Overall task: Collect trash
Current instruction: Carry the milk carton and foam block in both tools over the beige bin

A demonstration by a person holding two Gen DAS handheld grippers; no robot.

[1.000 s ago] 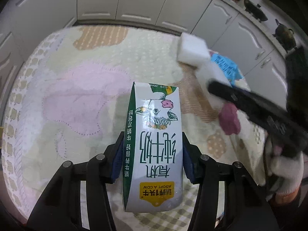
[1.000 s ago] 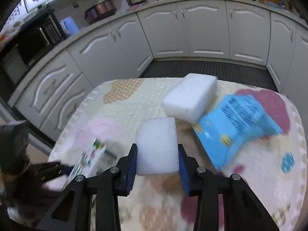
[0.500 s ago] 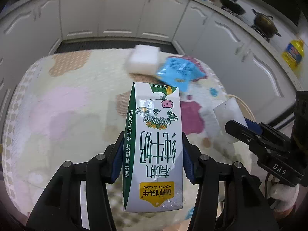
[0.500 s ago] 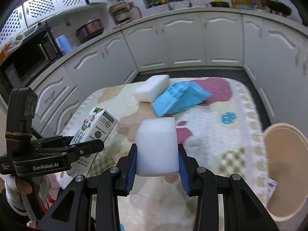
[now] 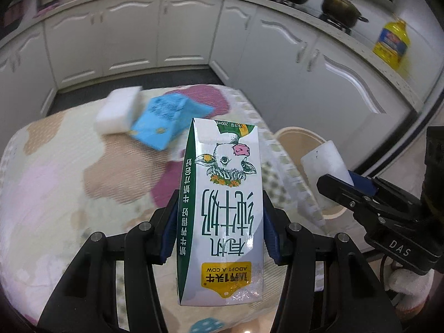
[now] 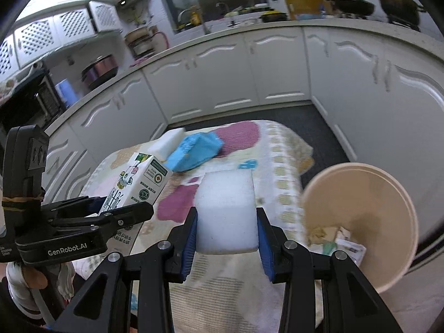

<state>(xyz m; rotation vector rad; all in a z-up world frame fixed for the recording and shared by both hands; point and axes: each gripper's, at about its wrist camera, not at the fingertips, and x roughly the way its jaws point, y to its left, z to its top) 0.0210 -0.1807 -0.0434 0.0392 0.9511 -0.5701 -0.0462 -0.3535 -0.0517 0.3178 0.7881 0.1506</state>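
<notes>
Your right tool (image 6: 226,222) grips one white foam block (image 6: 225,211), and the bin (image 6: 360,216) sits just right of it, nearer this hand. Your left tool (image 5: 220,222) clamps the milk carton (image 5: 222,208), long axis pointing forward. On the worktop (image 5: 55,180): one foam block (image 5: 118,113), one blue packet (image 5: 169,120).
</notes>
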